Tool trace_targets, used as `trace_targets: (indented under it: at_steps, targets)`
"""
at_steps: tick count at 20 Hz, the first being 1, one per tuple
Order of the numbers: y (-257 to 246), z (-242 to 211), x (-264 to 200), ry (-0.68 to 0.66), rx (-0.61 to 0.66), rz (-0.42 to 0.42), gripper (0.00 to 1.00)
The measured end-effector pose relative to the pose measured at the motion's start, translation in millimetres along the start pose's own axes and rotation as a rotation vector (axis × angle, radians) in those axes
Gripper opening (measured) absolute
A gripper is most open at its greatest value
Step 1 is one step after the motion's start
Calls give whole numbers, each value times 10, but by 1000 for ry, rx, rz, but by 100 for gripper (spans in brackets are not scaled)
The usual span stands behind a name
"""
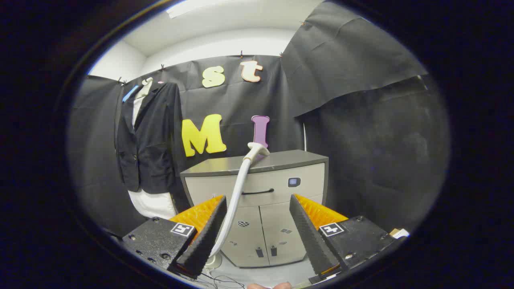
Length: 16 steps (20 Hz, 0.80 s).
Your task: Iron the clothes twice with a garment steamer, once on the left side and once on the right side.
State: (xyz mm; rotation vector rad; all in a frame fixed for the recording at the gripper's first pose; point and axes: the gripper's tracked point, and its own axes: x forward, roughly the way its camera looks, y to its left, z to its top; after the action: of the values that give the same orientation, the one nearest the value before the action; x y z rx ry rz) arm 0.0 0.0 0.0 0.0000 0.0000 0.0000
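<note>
Steamer hose (235, 196) rises between open gripper (257, 230) jaws.

Tool (257, 228) fingers spread, nothing held; steamer hose (235, 200) crosses gap beside left finger; cabinet (265, 188) blocks ahead.

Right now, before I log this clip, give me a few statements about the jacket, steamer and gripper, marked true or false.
1. The gripper is open, nothing between its fingers pressed. True.
2. The dark jacket lies folded on the cabinet. False: it hangs on the wall left of the cabinet.
3. The steamer head rests at the cabinet top, its hose running down past the left finger. True.
4. The gripper holds the steamer. False: neither finger presses it.
</note>
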Motion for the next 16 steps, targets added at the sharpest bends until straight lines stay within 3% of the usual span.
trace_targets:
  at_steps: [16]
  targets:
    - [70, -15, -35, 27, 28, -3, 98]
